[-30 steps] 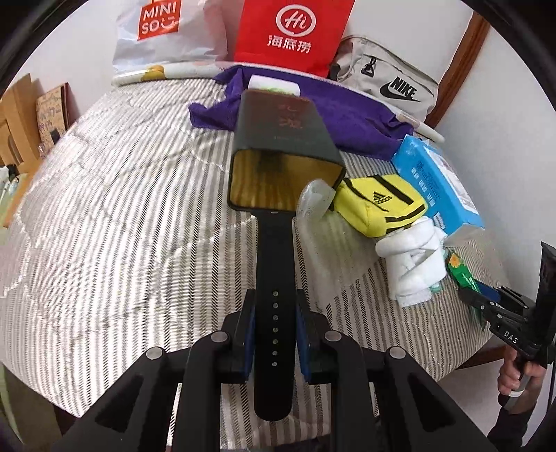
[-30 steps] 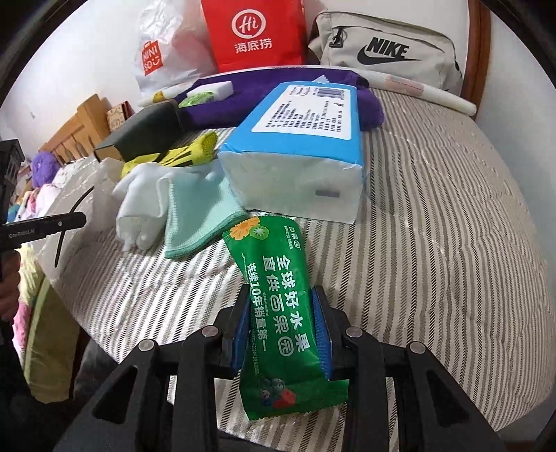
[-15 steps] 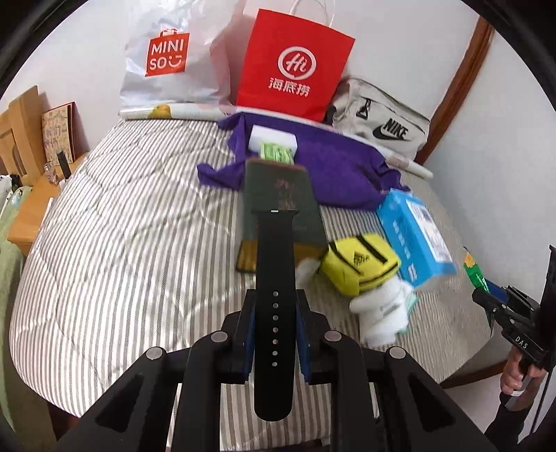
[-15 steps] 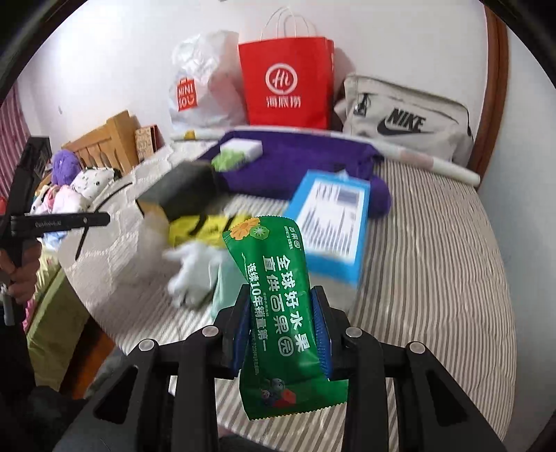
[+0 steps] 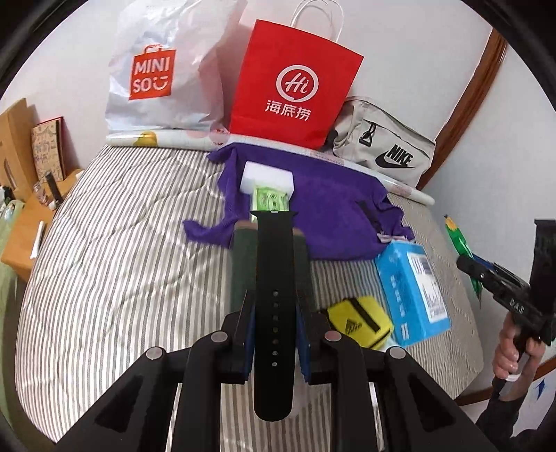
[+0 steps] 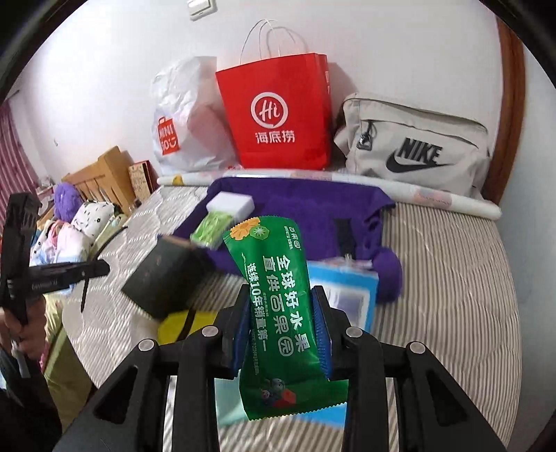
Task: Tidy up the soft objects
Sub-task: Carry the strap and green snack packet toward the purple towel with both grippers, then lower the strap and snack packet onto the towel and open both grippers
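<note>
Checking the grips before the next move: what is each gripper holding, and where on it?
Left gripper: black strap, pinched near its lower end. Right gripper: green packet, pinched across its lower middle.

Your bedroom backdrop: white walls, striped bed, wood trim.

You face a plain white wall (image 6: 399, 45) with a light switch (image 6: 201, 7) high up and a curved brown wooden headboard rail (image 5: 465, 101) to your right. The bed's grey-and-white striped quilt (image 5: 114, 264) fills the middle. At your left stands a light wooden bedside table (image 5: 26, 240), with a striped pink curtain (image 6: 14, 153) beyond it.
</note>
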Available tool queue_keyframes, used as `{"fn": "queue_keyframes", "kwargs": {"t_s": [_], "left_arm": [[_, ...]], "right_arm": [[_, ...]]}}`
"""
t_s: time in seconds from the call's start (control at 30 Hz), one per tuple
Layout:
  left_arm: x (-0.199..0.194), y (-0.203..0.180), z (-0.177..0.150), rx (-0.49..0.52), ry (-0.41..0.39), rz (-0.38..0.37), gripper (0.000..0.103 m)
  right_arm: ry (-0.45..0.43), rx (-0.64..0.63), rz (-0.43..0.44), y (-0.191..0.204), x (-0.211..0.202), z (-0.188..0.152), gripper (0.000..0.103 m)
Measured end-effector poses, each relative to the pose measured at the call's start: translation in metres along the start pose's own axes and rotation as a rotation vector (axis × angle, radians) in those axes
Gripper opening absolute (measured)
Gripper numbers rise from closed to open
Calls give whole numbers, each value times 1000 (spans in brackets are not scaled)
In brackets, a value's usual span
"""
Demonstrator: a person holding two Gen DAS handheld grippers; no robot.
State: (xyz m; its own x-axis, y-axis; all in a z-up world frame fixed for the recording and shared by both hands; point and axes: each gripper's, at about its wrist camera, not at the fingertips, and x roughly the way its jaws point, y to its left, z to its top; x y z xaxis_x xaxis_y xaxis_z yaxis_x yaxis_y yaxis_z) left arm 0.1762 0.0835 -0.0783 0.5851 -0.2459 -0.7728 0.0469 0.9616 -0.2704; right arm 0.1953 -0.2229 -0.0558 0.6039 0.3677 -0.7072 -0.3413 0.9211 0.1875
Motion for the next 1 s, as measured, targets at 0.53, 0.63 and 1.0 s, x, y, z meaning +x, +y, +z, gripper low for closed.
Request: {"fn": "queue_keyframes", "kwargs": {"t_s": [0.53,0.63,1.0], "left_arm": [[56,1,69,20,33,-10,19],[69,0,77,27,43,-10,19],[124,-17,109,37,110,-56,19]], "right_arm": [[116,27,21,-39,114,87,34],[172,46,49,-45,142,91,34],[319,10,32,-53,198,85,39]]}}
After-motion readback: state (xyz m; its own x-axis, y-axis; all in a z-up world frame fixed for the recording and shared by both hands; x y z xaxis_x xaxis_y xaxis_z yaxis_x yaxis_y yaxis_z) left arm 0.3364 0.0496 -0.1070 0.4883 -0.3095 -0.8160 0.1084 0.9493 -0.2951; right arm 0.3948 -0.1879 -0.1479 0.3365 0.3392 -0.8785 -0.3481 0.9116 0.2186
